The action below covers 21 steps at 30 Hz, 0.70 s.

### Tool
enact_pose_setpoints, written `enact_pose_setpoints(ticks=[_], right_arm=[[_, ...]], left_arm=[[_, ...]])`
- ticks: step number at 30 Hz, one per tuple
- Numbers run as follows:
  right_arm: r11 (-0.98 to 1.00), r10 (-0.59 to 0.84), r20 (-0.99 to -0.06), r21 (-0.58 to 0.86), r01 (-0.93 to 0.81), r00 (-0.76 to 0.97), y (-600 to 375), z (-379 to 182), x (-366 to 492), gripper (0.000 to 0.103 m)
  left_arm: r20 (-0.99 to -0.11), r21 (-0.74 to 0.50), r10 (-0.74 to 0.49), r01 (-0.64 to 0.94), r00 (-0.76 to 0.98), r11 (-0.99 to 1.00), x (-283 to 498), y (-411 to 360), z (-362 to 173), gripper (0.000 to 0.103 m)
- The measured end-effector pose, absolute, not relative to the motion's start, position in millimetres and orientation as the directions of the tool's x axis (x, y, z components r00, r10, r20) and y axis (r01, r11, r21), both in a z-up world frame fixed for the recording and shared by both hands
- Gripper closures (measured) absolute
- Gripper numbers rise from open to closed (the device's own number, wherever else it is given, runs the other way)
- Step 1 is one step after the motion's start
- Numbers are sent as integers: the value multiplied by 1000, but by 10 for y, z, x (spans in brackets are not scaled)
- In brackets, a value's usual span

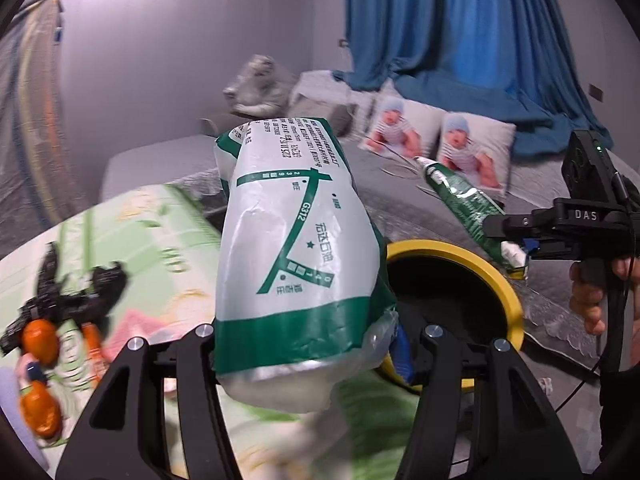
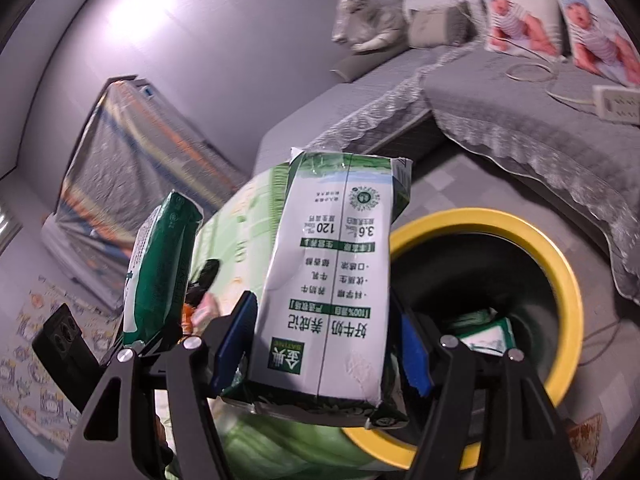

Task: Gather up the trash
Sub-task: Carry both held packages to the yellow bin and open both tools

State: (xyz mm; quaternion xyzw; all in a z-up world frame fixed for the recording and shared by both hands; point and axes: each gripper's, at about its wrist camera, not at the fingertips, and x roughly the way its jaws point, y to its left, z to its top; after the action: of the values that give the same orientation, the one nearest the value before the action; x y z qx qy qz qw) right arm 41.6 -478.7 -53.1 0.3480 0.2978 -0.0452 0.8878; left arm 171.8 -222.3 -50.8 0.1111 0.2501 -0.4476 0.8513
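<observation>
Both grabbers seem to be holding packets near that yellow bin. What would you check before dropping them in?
1. Left gripper has a firm hold on the white-green packet: ok.
2. Right gripper is clamped on the milk carton: ok.
3. Yellow bin mouth is open, with room inside: ok; only one carton is visible in it.
4. Items are directly over the opening: cannot tell.
5. The two grippers are apart from each other: ok.
6. More trash remains on the mat: not ok, still there.
</observation>
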Motion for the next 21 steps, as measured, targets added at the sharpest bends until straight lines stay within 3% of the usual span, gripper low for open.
enact_pose_setpoints(ticks=[21], right_arm=[[665, 51, -635, 598, 448, 771, -5372, -1098, 216, 40]], left_arm=[[-598, -94, -739, 888, 311, 450, 1596, -3174, -996, 47]])
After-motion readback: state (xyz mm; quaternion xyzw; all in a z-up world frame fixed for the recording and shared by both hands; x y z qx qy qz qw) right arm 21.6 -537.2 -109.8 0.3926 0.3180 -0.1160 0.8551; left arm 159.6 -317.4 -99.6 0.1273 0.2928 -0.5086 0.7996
